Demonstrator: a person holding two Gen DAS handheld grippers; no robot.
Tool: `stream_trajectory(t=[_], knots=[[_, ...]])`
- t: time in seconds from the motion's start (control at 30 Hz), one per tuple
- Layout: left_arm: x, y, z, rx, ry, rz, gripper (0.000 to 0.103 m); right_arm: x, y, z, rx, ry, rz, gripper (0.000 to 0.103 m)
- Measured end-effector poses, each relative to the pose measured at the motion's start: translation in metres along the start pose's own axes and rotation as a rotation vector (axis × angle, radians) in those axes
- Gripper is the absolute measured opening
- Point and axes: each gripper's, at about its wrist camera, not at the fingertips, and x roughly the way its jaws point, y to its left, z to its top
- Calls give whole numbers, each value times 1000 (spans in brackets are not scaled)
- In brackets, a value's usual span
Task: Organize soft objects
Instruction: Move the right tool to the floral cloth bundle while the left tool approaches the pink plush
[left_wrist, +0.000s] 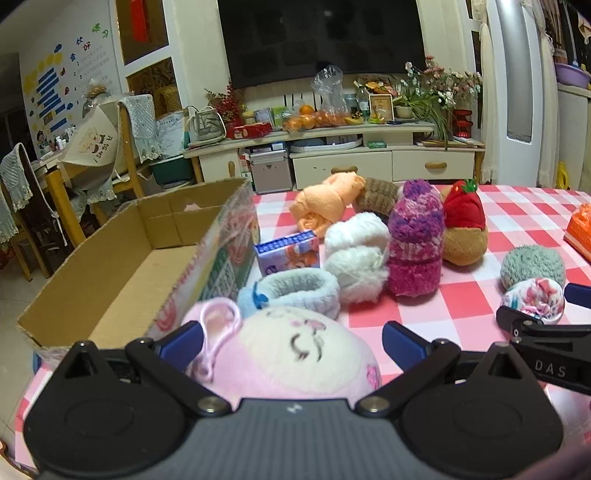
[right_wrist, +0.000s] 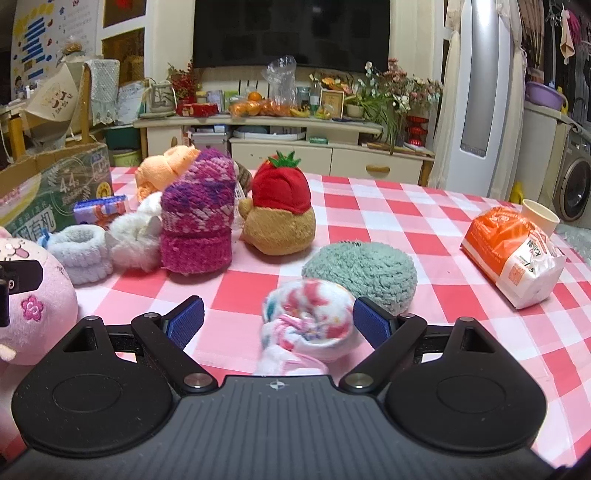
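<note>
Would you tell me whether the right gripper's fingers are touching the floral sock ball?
Apart on the left: the right wrist view shows checked cloth between the left finger and the floral sock ball. The right finger sits at its edge; contact there cannot be told.

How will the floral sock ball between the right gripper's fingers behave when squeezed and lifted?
The floral sock ball looks like fleecy, rolled fabric, so it will probably compress rather than resist. A loose tail hangs toward the camera, so it may partly unroll. It is likely light, and its round shape could roll on the checked tablecloth if nudged.
</note>
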Motion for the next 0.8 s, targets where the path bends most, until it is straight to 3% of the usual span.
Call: stream_trajectory(t=[0.8], knots=[[-13,27,1,-16,-26,24,102,-23,18,-4,-47,-41,57,103]])
